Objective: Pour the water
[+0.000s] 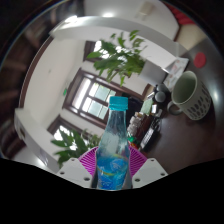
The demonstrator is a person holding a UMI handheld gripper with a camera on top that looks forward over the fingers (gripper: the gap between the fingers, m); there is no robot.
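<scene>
Gripper view: a clear plastic bottle (113,148) with a turquoise cap (119,102) stands upright between the two fingers of the hand-held gripper (113,168), its body rising from the six o'clock position toward the centre. The magenta pads (88,158) sit against the bottle's lower sides with no gap showing at either flank — the fingers appear pressed onto it, pinching the bottle at its lower half. The cap is on. The bottle looks partly filled, though the level is hard to read.

Beyond the bottle, at about two o'clock, a pale mug (189,94) stands on a dark table (165,125), well apart from the fingers. A leafy plant (120,55) spreads at twelve o'clock, with a window (95,98) behind it at about ten o'clock. More leaves (70,142) show low at nine o'clock, just beside the bottle. Small dark items crowd the table near the bottle at three o'clock; what they are cannot be told.

The step in hand seems to be the carry — the bottle is gripped and upright, no tilt begun. The likely target is the mug. The next move calls for bringing the bottle's mouth over the mug's rim, then tipping it slowly. With the cap in place nothing can flow, so that must be dealt with first.
</scene>
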